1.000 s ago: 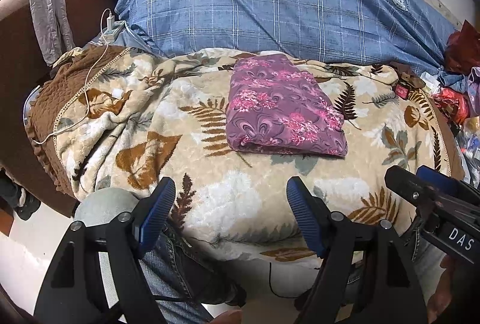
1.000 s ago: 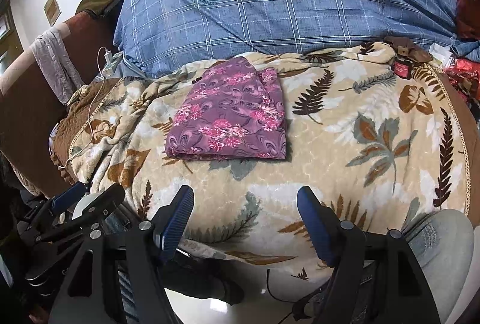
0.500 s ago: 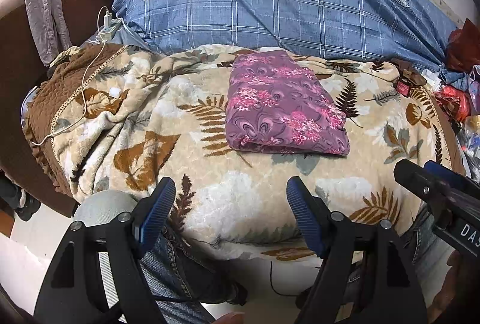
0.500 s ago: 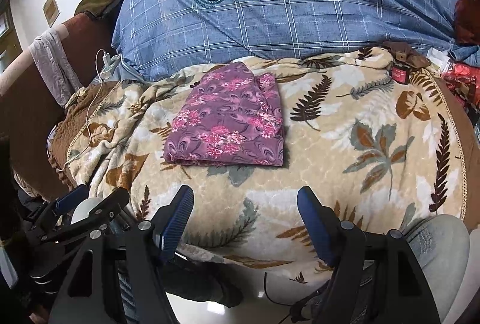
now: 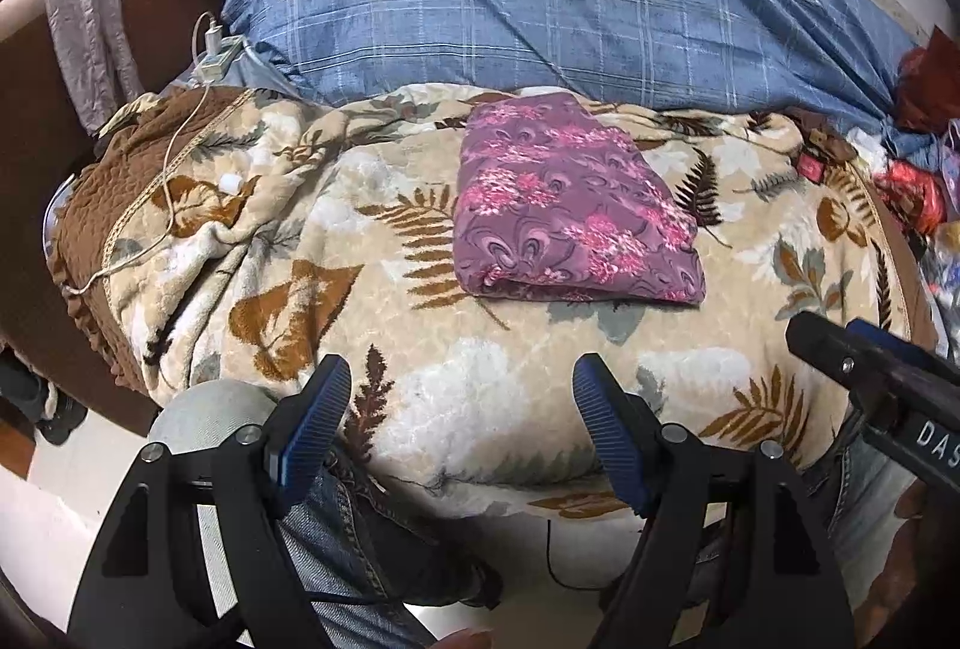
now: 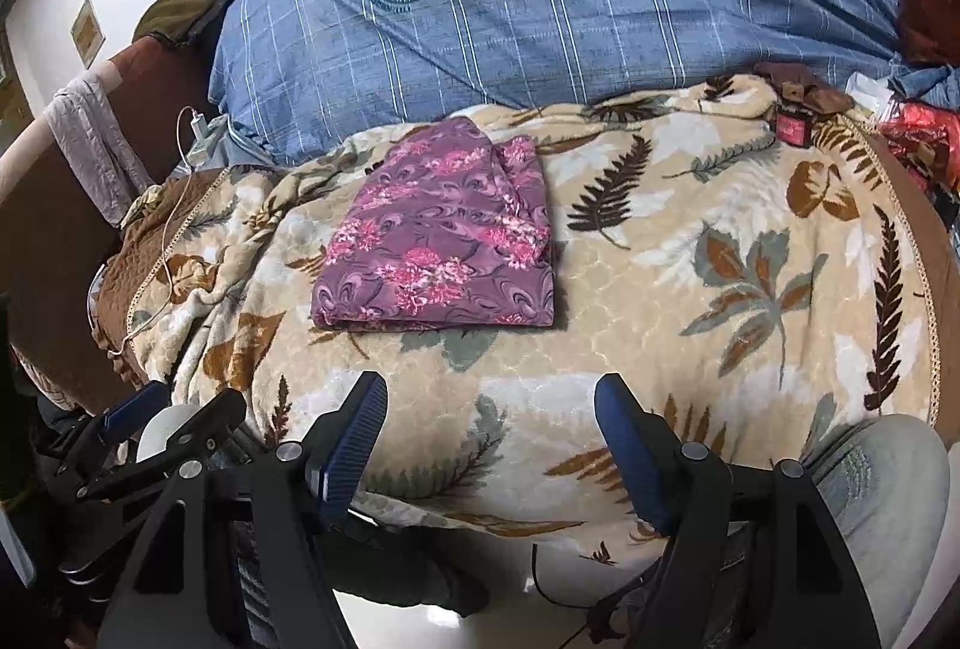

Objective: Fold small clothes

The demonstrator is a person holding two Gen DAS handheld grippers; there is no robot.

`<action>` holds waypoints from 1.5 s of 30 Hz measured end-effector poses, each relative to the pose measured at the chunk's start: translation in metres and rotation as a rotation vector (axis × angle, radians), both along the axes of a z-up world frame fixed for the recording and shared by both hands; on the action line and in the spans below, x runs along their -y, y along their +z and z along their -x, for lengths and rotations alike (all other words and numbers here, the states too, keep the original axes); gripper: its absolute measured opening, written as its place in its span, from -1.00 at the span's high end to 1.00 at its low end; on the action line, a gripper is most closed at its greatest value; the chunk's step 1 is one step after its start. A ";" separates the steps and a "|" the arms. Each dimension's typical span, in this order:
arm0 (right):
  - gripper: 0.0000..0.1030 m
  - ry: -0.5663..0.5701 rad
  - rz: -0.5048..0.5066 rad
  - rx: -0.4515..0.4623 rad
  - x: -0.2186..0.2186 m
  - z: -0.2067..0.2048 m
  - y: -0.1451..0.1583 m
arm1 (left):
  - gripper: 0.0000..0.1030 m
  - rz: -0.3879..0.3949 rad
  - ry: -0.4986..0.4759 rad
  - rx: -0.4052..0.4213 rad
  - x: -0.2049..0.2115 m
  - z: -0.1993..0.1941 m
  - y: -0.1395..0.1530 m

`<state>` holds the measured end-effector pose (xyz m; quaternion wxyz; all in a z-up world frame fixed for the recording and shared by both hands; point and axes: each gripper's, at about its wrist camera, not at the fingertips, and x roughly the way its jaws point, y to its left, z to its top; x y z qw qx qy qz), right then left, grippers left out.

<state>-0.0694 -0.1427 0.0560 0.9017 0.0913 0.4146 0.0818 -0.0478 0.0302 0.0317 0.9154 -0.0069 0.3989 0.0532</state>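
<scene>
A purple floral garment (image 5: 564, 205) lies folded into a flat rectangle on the leaf-patterned blanket (image 5: 492, 385); it also shows in the right wrist view (image 6: 444, 253). My left gripper (image 5: 462, 391) is open and empty, held back near the bed's front edge, short of the garment. My right gripper (image 6: 489, 409) is open and empty, also near the front edge and short of the garment. The right gripper shows at the right edge of the left wrist view (image 5: 870, 367). The left gripper shows at the lower left of the right wrist view (image 6: 162, 427).
A blue checked duvet (image 5: 540, 0) lies across the back of the bed. A white charger and cable (image 5: 210, 48) run down the left side. A brown headboard (image 5: 36, 120) with a grey cloth stands left. Red clutter (image 5: 912, 199) sits at the right edge. The person's knees are below.
Both grippers have drawn back slightly and tilted, so the garment sits a little lower in both views. The garment has not moved, and both grippers stay open.
</scene>
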 end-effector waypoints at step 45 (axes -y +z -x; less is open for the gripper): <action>-0.47 0.000 0.013 0.045 -0.002 -0.008 0.016 | -0.49 0.028 -0.047 -0.006 -0.011 -0.022 0.006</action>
